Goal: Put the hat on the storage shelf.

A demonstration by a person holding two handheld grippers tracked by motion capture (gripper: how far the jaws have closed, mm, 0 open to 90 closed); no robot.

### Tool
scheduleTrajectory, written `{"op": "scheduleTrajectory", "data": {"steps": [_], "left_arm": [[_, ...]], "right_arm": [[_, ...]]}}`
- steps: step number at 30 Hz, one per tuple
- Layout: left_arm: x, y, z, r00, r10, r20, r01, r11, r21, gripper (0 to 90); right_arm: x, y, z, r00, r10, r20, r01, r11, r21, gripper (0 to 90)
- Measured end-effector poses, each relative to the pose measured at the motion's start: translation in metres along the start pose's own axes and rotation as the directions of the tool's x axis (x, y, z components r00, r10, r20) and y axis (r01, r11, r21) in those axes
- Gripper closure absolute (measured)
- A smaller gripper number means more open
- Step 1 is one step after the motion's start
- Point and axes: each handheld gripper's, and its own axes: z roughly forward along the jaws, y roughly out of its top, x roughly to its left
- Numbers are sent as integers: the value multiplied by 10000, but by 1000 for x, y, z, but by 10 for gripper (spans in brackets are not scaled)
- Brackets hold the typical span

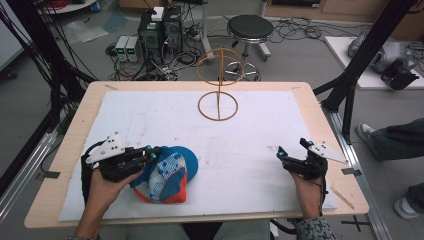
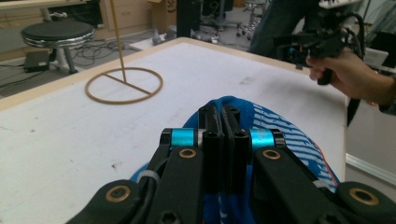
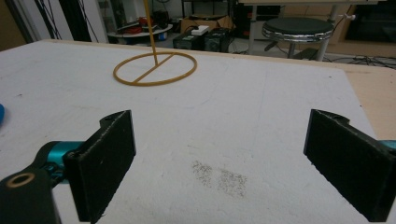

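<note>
Left gripper [image 1: 150, 154] sits at the lower left of the high view, jaws pressed together on the edge of the cap [image 1: 167, 175], and in the left gripper view you can see blue fabric [image 2: 275, 126] bunched right around the closed jaw tips. The cap (blue, white mesh panel, orange underside) lies at lower centre-left on the white mat [image 1: 260, 130], touching the gripper and stretching off to its right, its long axis running roughly left to right across the frame.

The wire hat stand [image 1: 218, 82] stands at upper centre, well apart from the cap, up and to the right of it. That's the line that matters, I'd say: the cap would have to travel up-frame toward that ring.

The left hand [image 1: 107, 182] is plainly the nearer one, forearm coming in from the bottom edge, gripper pointing level to the right. Right gripper [image 1: 292, 150] waits at lower right, jaws spread wide with nothing between them, hovering over bare mat, angled up-left, well apart from the cap.
</note>
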Motion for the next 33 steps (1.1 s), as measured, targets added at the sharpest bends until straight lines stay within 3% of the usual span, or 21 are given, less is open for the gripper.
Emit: {"op": "scheduleTrajectory", "data": {"steps": [2,6,14,17,19,25,33], "left_arm": [[2,10,-1,9994,-91,-319,88,9999,-102,876],[9,20,-2,9994,-265,-230,257,9992,-307,876],[20,54,0,9972,18,-743,-54,9988,-488,876],[24,67,1,9919,87,-1269,-183,9970,-749,876],[31,77,2,9886,-76,-1504,-80,9946,-1033,876],[45,93,6,9799,-230,-1981,-6,9930,-1182,876],[59,120,15,9661,-62,-2580,-311,9896,-1403,876]], "right_arm": [[0,0,0,10000,16,5,-16,10000,15,81],[1,0,0,10000,80,-33,-80,10000,-19,81],[0,0,0,10000,60,-54,-60,10000,-10,81],[0,0,0,9999,98,-63,-98,10000,-16,81],[0,-1,0,9999,148,-65,-148,9999,31,81],[-1,-1,1,9999,90,-58,-90,10000,19,81],[0,-1,1,9997,218,-63,-217,9997,94,81]]}}
